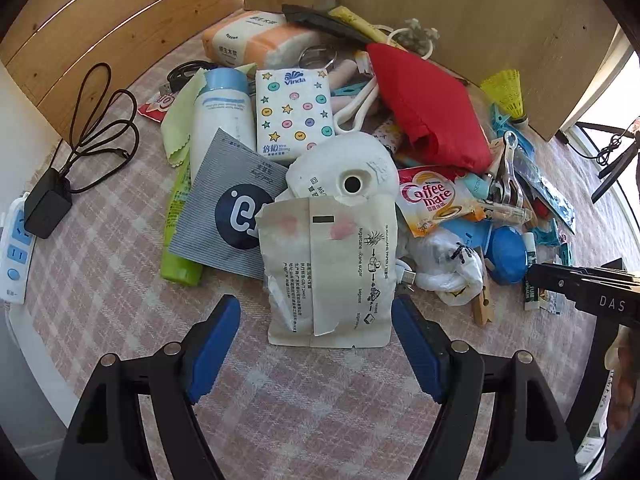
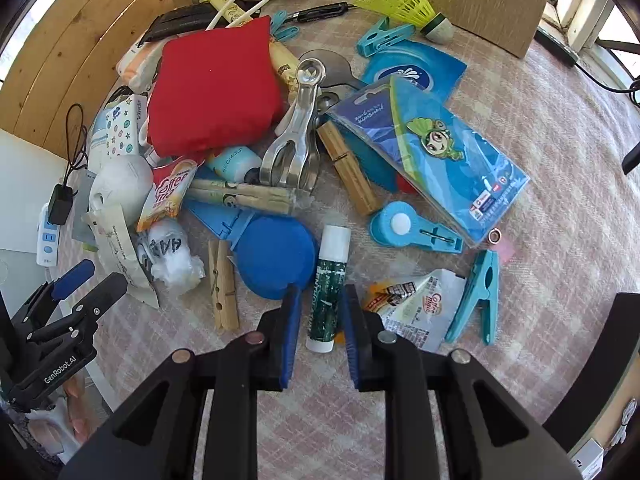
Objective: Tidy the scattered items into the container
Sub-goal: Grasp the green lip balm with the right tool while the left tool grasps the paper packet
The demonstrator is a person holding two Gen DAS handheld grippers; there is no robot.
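A: Clutter covers the checked cloth (image 1: 100, 280) in both views. Start at the left edge of the left wrist view.

B: White power strip (image 1: 14, 248) with a black charger (image 1: 46, 208) plugged in, its cable looped toward the upper left. Then a green tube (image 1: 178, 236) under a grey card (image 1: 224, 204), a white bottle (image 1: 222, 120) above them, and a tissue pack (image 1: 294, 114) with stars and buttons.

A: And the left gripper (image 1: 316, 340)?

B: Fingers spread wide, one on each side of the beige paper packet (image 1: 332, 276) at lower centre. The pads do not touch it. A white mask (image 1: 348, 172) lies on the packet's upper end.

A: Further right?

B: A red pouch (image 1: 428, 112), a creamer sachet (image 1: 432, 200), a blue round lid (image 1: 506, 254), and a yellow shuttlecock (image 1: 506, 94) at the upper right by the cardboard wall (image 1: 480, 8).

A: Now the right wrist view.

B: At lower left, the other gripper stands wide beside the packet. Then a wooden peg (image 2: 222, 284), the blue lid, and at bottom centre the right gripper (image 2: 320, 320).

A: Its fingers?

B: Narrow, with a green-and-white glue stick (image 2: 328, 288) lying between them. I cannot tell whether the pads press it.

A: To the right?

B: A torn sachet (image 2: 416, 308), a teal clip (image 2: 480, 296), and a blue cartoon packet (image 2: 440, 152) above.
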